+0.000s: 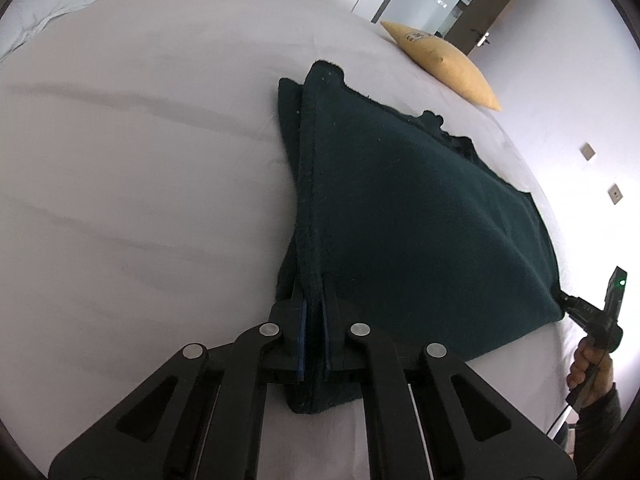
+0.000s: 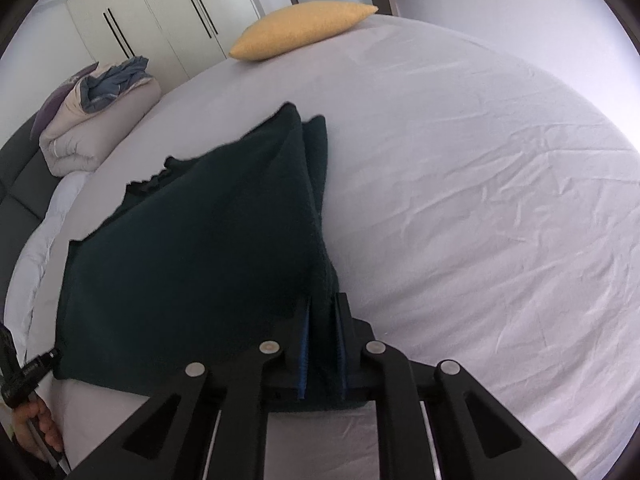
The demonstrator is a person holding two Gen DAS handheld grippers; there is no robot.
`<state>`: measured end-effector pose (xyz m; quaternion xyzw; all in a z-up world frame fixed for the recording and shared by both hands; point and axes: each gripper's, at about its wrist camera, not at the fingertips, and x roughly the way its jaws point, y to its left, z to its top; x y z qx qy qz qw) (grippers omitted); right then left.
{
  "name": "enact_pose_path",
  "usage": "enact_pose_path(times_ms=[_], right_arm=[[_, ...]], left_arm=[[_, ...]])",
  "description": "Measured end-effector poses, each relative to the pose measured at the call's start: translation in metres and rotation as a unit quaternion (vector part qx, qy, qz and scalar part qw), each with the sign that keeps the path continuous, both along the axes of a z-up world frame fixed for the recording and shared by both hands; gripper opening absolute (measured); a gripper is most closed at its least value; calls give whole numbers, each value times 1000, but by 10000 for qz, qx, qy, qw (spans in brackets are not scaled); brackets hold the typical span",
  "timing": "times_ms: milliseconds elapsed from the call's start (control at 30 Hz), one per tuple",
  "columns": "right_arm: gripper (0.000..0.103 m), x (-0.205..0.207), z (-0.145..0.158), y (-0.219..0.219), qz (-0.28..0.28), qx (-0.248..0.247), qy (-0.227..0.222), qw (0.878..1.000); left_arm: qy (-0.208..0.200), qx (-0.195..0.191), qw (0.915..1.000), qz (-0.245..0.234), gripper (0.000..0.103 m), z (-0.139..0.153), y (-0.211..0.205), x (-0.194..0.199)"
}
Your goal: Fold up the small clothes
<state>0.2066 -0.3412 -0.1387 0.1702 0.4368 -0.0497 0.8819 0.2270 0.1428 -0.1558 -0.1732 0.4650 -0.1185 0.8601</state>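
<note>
Dark green cloth (image 1: 400, 216) lies on the bed (image 1: 140, 200), near edge lifted into a tent between our two claws. Looks already doubled, since a second layer shows along the side edges.

Left claw (image 1: 314, 308) is pressed together, pinching the near left corner; hem runs straight up out of the pads. Right claw (image 2: 322, 316) is pinching the near right corner, jaws a touch wider since there is a thicker wad between them. In the left view we see the right claw (image 1: 576, 306) at the cloth's far corner, so the edge hangs taut between both.

Risks from here, as we judge it:
- Right grip holds a bunched wad; one layer could slip out mid-swing and the fold would land crooked.
- If the two claws travel unevenly, near edge skews against the far edge, which looks ragged already.
- Cloth is heavy and fleecy; dragging instead of lifting would pull the lower layer along the sheet and rumple it.
- Yellow pillow (image 2: 300, 28) is well apart at the far end, so no snag there.
</note>
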Motion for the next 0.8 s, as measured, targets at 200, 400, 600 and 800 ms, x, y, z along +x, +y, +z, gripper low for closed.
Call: enact_pose_path(times_ms=[200, 400, 600, 800], right_arm=[[33, -19, 19, -11, -483, -24, -236, 9986], [33, -21, 55, -3, -232, 820, -910, 9922], [33, 51, 35, 66, 970, 2235, -755, 9669], [3, 62, -26, 99, 1157, 2484, -74, 9617]], left_arm=[[101, 160, 9990, 408, 8, 25, 15, -9], [-635, 444, 9966, 262, 8, 77, -18, 1], [-420, 739, 9949, -541, 8, 50, -94, 56], [-431, 863, 9933, -632, 8, 11, -90, 53]])
